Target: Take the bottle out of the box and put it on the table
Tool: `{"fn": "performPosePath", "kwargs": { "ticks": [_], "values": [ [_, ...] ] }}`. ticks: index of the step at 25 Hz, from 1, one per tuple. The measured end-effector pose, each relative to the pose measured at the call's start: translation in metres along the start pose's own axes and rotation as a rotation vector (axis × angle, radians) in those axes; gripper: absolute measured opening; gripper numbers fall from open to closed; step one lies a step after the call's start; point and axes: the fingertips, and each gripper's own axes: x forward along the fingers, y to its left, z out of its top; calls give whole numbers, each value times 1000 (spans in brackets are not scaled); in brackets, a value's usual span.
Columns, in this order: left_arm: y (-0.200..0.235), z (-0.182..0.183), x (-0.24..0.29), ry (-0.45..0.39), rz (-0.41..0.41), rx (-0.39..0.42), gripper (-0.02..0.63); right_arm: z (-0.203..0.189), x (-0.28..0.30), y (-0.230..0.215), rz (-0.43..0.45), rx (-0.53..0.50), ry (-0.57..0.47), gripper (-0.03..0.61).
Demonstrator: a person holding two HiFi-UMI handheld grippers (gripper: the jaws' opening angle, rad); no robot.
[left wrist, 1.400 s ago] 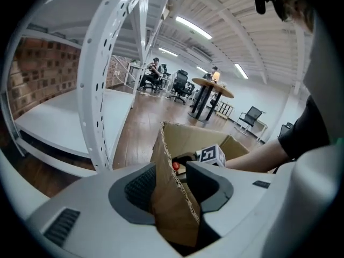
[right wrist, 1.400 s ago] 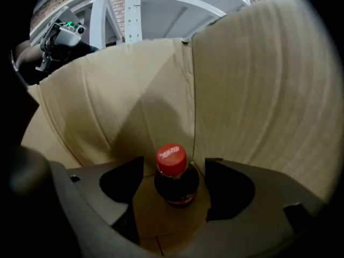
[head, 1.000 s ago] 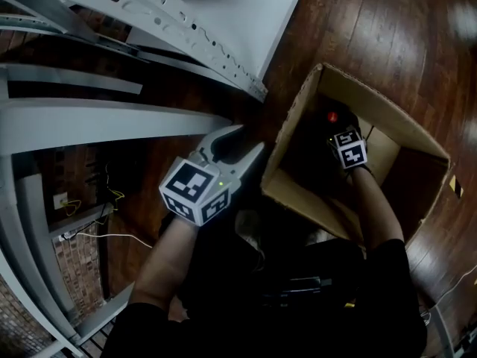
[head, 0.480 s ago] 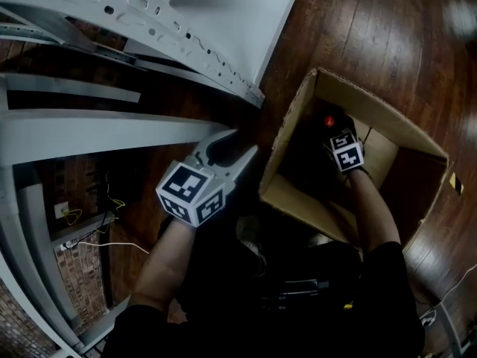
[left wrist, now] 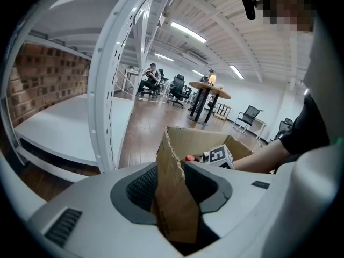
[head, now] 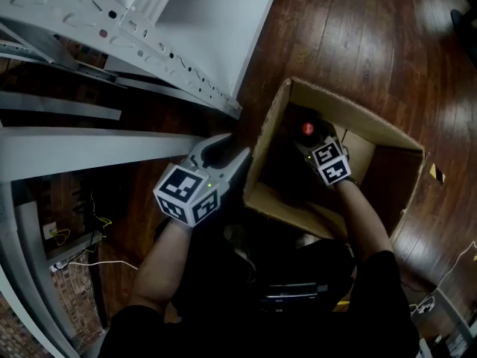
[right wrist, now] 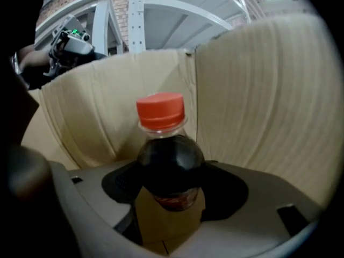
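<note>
Your left gripper (head: 237, 149) is at the near left corner of the box (head: 358, 119). It points a little down. Its marker cube (head: 186, 194) sits back toward you, outside the box. Your left forearm (head: 168, 263) comes up from your body to that corner.

The thin side wall (left wrist: 174, 198) of the box stands up between the two left jaws. These jaws have just been closing. Now they pinch that wall from both sides, with only a narrow gap between them.

Your right gripper (head: 311, 142) is inside the box, near its far left corner. It tips down more steeply than the left one. Your right forearm (head: 365, 226) reaches over the near wall of the box. The right marker cube (head: 330, 162) shows in the open top of the box.

The bottle (right wrist: 169, 168) is in the box, standing upright between the right jaws. It is full of a dark drink. Its red cap (right wrist: 160, 110) sticks up above the jaws. The right jaws have just been closing too. They hold the round body of the bottle from both sides, so they stay quite wide apart. The box walls rise behind the bottle. I cannot tell if the bottom of the bottle touches the box floor.

The box stands open on the wooden floor (head: 358, 28). A white rack (head: 149, 43) stands just beside the left side of the box.
</note>
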Motion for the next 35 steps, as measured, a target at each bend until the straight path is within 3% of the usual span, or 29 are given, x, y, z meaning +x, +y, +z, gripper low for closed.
{"fn": "performPosePath", "kwargs": {
  "ticks": [7,9,11,15,18,23,30,35],
  "values": [
    [-18,16,8,26,-5,-6,160,70,-84,4,-65,37,-77,321],
    [-36,40,-2,31,-22,17,64,100,-136,1,-106,89,-110,321],
    [-55,75,-14,30,-42,8,55,131,-190,-1,-153,136,-132,321],
    [-88,164,-59,-26,-67,-123,55,201,-293,5,-212,170,-160,321],
    [-114,235,-95,-79,-100,-172,55,259,-366,3,-253,188,-192,321],
    [-146,325,-158,-102,-74,-247,55,351,-477,9,-293,182,-224,321],
    [-198,452,-258,-208,-38,-193,55,451,-610,43,-295,151,-258,321],
    [-224,523,-312,-319,-23,-152,55,494,-672,58,-294,140,-301,321]
  ]
}}
